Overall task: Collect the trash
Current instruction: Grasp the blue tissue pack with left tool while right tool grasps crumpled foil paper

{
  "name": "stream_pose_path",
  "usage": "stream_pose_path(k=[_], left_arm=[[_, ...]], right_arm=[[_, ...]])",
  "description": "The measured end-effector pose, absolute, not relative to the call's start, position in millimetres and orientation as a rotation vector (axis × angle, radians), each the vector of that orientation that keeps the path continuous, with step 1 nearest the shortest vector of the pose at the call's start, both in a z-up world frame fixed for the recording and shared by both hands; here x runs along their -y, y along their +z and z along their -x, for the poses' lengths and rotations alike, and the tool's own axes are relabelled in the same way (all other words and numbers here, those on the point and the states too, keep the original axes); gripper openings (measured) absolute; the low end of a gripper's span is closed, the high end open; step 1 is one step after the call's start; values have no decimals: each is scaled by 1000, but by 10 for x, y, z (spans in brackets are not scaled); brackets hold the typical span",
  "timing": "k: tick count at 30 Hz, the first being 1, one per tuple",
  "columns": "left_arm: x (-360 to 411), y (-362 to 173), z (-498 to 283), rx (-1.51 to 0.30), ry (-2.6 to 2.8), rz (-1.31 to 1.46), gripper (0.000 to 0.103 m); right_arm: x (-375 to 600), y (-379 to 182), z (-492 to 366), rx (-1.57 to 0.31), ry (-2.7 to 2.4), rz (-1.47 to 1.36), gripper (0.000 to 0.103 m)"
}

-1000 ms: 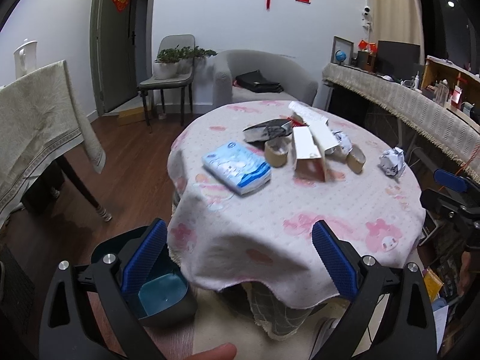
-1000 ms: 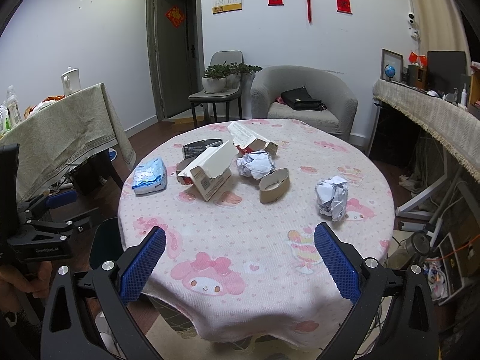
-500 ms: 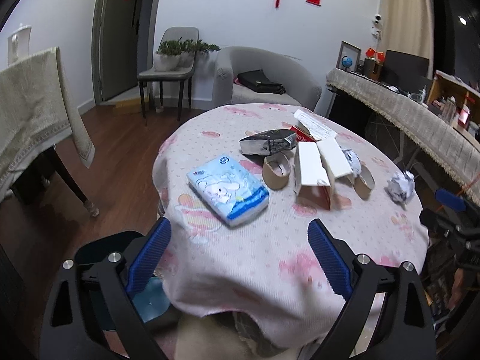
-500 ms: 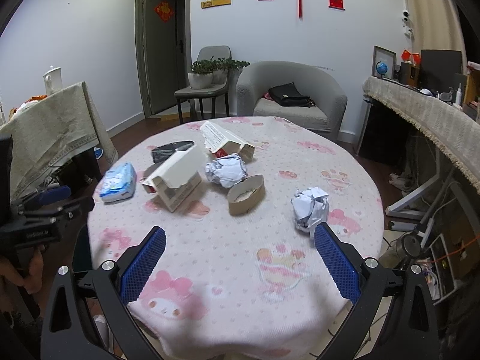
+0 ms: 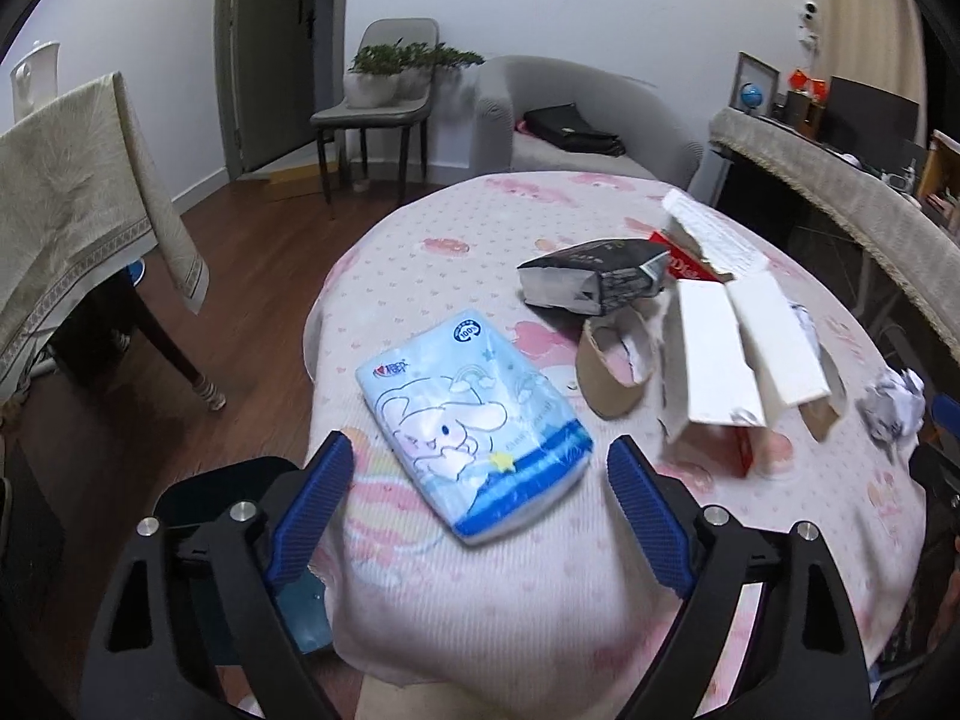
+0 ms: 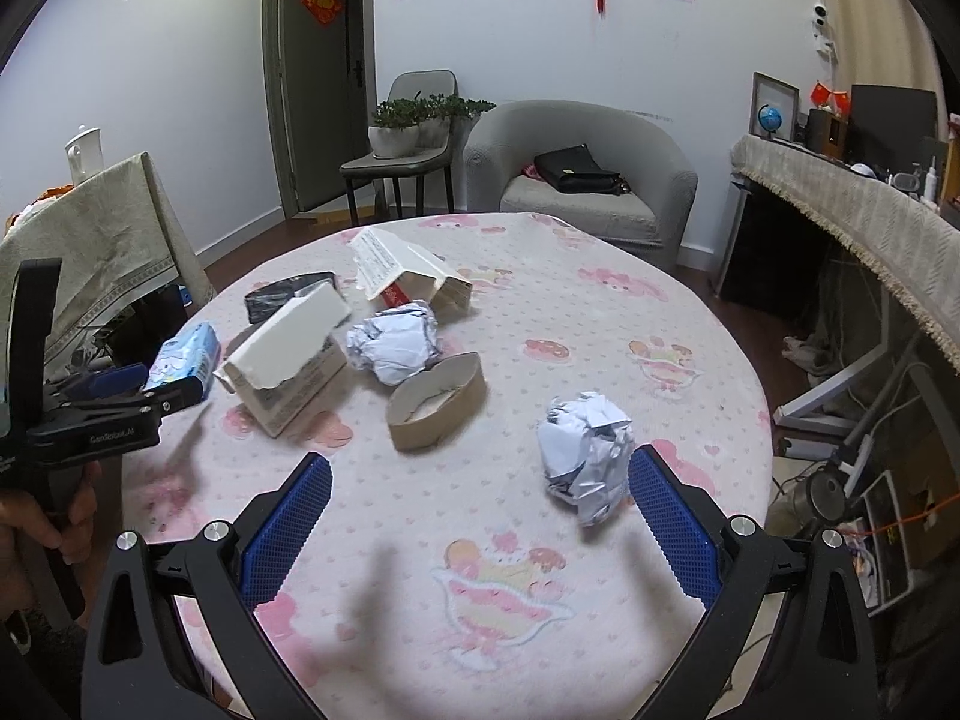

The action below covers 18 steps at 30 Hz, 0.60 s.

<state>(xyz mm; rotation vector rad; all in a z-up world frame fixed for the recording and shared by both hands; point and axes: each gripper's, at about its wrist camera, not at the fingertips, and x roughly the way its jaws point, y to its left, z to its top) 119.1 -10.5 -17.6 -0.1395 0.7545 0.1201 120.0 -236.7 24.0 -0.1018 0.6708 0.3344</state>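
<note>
I'm over the round table under its pink cartoon-print cloth (image 6: 600, 312); all the trash lies on it. Off its left edge, on the wood floor, I see the dark bin with a teal bottom (image 5: 240, 480), partly hidden behind my left claw.

Largest item: torn white cardboard box (image 6: 288, 354), lying open on its side left of centre. Behind it, a second white box with red print (image 6: 408, 270) and a black-and-silver foil pouch (image 5: 594, 285). Near the table's left edge, the soft blue-and-white tissue pack with a cartoon rabbit (image 5: 474, 426).

Smaller: two crumpled white paper balls, one (image 6: 393, 342) just beside the torn box, the other (image 6: 585, 462) apart toward the near right. Between them, a flattened brown cardboard ring (image 6: 435, 399); a second brown ring (image 5: 615, 369) shows in the left view beside the pouch.

Left gripper (image 5: 474, 504): jaws wide but closing, the tissue pack's near end between the blue pads, not touched. Right gripper (image 6: 477, 516): jaws wide apart, empty; the nearer paper ball sits just inside the right pad.
</note>
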Motion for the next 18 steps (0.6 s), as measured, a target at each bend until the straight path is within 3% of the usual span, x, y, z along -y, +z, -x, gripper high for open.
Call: stream_pose_path(k=[13, 18], left_arm=[[55, -173, -1376, -747, 171, 172, 89], [75, -196, -1429, -736, 175, 135, 82]], right_arm=[[2498, 78, -1502, -723, 239, 41, 100], [2488, 45, -1595, -740, 208, 55, 100]])
